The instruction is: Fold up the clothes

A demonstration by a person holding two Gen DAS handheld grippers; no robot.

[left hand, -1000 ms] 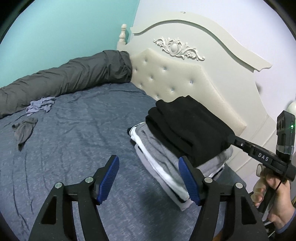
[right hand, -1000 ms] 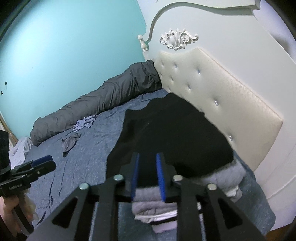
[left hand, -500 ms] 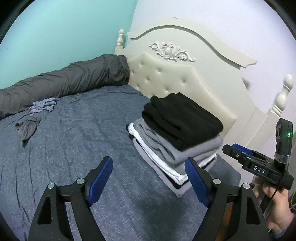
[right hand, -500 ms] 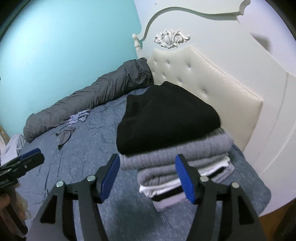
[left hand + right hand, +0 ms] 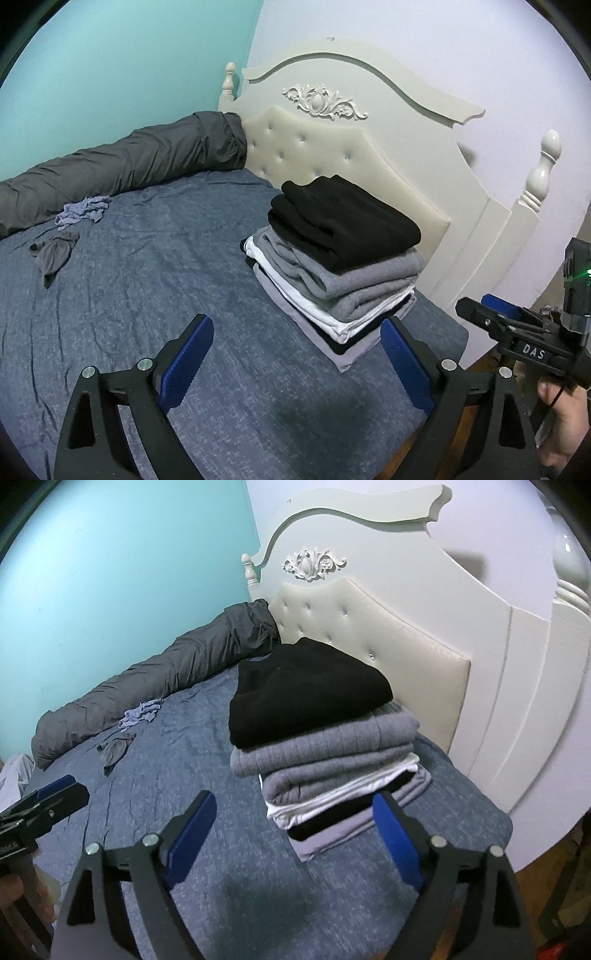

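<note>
Both wrist cameras looked from near the bed's corner toward the headboard [image 5: 369, 122], each framing the stack of folded clothes [image 5: 340, 258] [image 5: 325, 746] at centre right, fairly near.

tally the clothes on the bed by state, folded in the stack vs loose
Folded black garment, top of stack: 1
Folded layers under it: edges overlap, about 5, exact count unclear
Loose garments: 2, light blue-grey and dark grey
Total: roughly 8

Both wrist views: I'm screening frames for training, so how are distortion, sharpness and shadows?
Left wrist view: fisheye bows the headboard, corners black, stack of clothes sharp, soft shadow on the bedspread. Right wrist view: same bowing, stack sharp, right edge washed out.
</note>
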